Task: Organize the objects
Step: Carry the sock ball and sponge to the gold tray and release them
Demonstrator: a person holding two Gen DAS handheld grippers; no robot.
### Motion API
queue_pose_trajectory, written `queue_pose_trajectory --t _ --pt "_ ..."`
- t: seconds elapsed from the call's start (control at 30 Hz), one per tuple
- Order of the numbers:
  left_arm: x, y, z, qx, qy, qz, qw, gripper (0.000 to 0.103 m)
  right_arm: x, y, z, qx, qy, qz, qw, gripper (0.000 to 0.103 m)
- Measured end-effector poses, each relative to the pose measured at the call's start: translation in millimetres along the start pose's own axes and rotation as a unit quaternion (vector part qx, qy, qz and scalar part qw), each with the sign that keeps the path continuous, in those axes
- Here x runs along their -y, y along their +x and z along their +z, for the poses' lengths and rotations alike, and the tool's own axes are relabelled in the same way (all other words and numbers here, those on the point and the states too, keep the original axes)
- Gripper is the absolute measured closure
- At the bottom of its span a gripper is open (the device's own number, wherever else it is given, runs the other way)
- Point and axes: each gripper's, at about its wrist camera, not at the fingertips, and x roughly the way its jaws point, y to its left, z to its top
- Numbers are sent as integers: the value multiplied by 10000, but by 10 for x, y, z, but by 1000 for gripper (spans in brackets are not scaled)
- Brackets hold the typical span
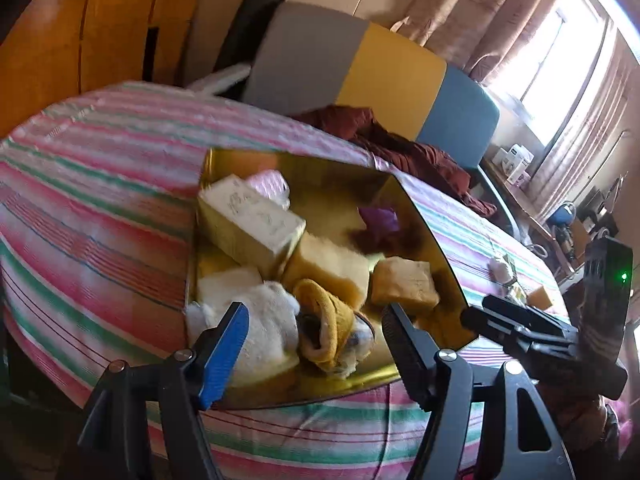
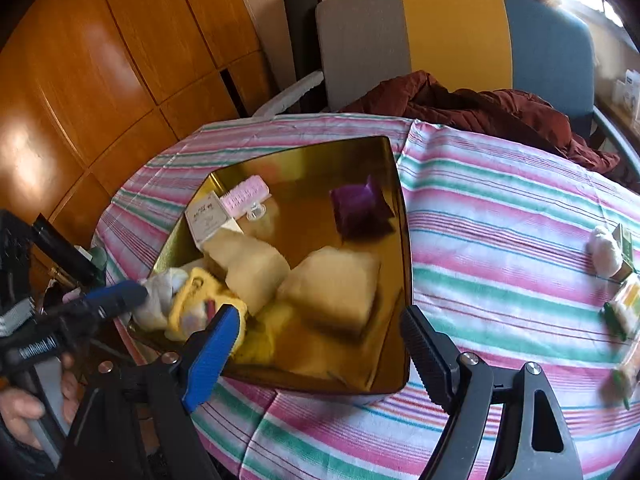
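I can't read the smeared writing on the cream rectangular box (image 1: 252, 224) in the gold metal tin (image 1: 420, 216). The small green-and-yellow packets (image 2: 624, 308) at the far right blur past recognition, cut by the frame edge.

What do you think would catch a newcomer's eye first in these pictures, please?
Probably the shiny gold tray in the middle of the pink and green striped tablecloth, piled with pale sponge blocks, a purple item and a yellow cloth. Behind the table stands a grey, yellow and blue chair with a dark red garment on it.
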Motion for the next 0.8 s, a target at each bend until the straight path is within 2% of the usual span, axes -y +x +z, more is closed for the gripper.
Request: queue_pose_trajectory --t 0.13,0.33,0.57,0.8 --pt "170 -94 31 188 353 164 9991 33 17 -61 -49 23 35 -85 10000 13" --pt "403 -101 17 192 775 338 9962 33 9 -195 -77 202 18 -259 9995 8" --pt "522 -121 -29 262 992 590 9930 33 29 -241 -100 295 85 -368 9989 5" --pt "559 -126 -60 267 1065 678 9916 33 28 -255 -139 325 96 -442 9984 3"
